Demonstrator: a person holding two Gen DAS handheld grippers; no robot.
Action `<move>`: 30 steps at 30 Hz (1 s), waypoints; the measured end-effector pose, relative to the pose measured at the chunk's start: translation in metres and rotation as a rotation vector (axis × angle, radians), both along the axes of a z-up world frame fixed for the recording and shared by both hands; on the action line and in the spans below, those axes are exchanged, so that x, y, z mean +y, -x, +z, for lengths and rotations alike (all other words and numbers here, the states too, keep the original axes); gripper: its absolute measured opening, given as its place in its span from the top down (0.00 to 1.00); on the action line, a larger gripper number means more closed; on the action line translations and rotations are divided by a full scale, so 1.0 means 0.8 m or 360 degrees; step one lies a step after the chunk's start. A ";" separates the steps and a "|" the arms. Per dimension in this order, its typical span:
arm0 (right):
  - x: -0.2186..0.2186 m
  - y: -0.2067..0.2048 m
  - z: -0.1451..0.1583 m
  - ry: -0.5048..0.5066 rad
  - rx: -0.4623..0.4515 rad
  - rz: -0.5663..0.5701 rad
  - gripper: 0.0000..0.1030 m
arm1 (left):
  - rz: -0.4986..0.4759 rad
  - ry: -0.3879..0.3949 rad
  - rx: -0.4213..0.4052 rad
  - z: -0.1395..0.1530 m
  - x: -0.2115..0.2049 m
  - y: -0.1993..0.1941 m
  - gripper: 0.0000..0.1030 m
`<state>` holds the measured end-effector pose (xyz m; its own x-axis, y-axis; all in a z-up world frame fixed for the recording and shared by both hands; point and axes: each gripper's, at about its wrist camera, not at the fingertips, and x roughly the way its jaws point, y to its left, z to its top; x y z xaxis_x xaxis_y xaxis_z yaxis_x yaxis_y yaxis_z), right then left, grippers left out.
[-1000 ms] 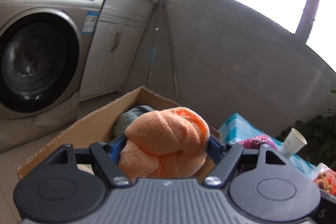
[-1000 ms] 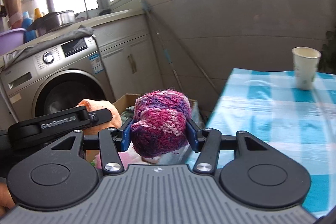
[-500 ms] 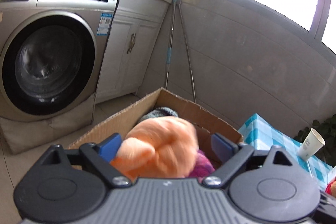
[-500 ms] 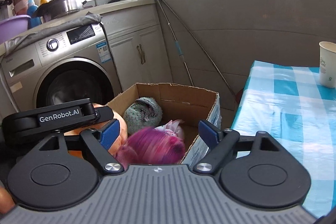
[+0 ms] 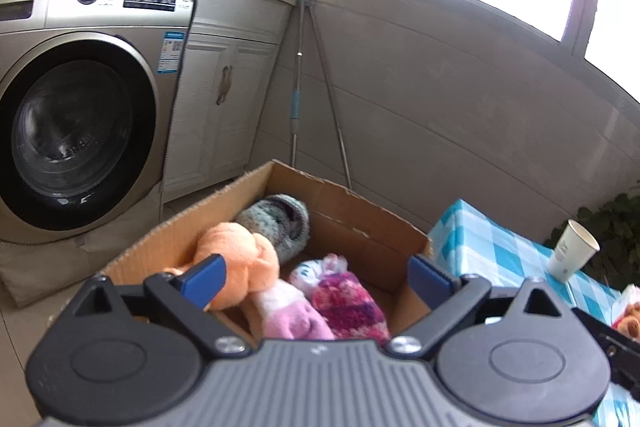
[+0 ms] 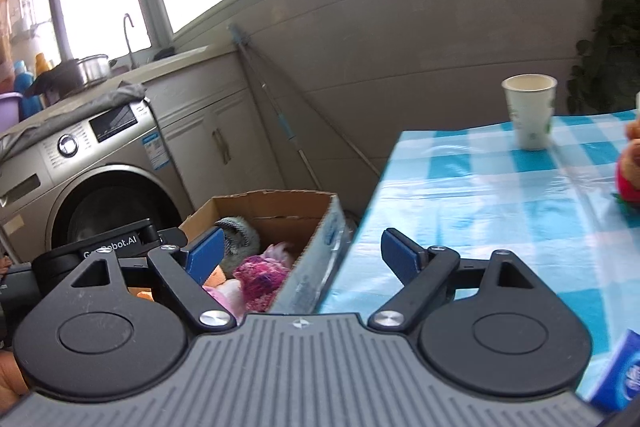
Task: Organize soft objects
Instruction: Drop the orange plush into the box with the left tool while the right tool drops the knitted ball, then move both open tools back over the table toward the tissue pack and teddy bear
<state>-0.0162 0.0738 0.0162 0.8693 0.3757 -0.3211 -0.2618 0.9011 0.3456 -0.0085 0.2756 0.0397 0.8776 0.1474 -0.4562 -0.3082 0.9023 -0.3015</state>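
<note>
An open cardboard box [image 5: 360,227] stands on the floor beside the table. Inside lie an orange cloth bundle [image 5: 240,255], a purple-pink knitted ball [image 5: 348,303], a grey-green knitted item [image 5: 280,223] and a pink soft toy [image 5: 288,315]. My left gripper [image 5: 316,277] hovers over the box; its jaws are opening, and the pads touch nothing. My right gripper [image 6: 303,253] is open and holds nothing, straddling the box's right wall [image 6: 320,247] and the table edge. The knitted ball [image 6: 260,275] shows in the box below it.
A washing machine [image 5: 80,131] and a cabinet stand left of the box; a mop [image 5: 298,87] leans on the wall behind. The blue checked table [image 6: 500,195] carries a paper cup [image 6: 530,115], a plush toy [image 6: 630,167] at the right edge and a tissue pack [image 6: 624,383].
Both grippers opened. The orange cloth dropped from the left gripper and the knitted ball from the right, both into the box. The right gripper swung right toward the table.
</note>
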 end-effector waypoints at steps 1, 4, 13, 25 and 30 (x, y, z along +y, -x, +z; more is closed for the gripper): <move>-0.003 0.004 0.000 0.0002 -0.0001 -0.0006 0.00 | -0.0011 -0.0008 0.0003 0.000 -0.004 0.001 0.04; -0.009 0.015 -0.001 0.0032 -0.0019 -0.0030 0.00 | -0.0054 -0.0020 0.0012 -0.001 -0.015 0.002 0.02; -0.025 0.035 -0.007 0.0128 -0.0052 -0.0074 0.00 | -0.0185 -0.0085 0.0010 -0.002 -0.048 0.010 0.01; -0.066 0.061 -0.011 0.0090 -0.0062 -0.0161 0.00 | -0.0338 -0.0162 -0.0010 -0.003 -0.097 0.027 0.01; -0.090 0.071 -0.013 0.0059 -0.0064 -0.0211 0.00 | -0.0383 -0.0188 -0.0001 -0.007 -0.120 0.030 0.01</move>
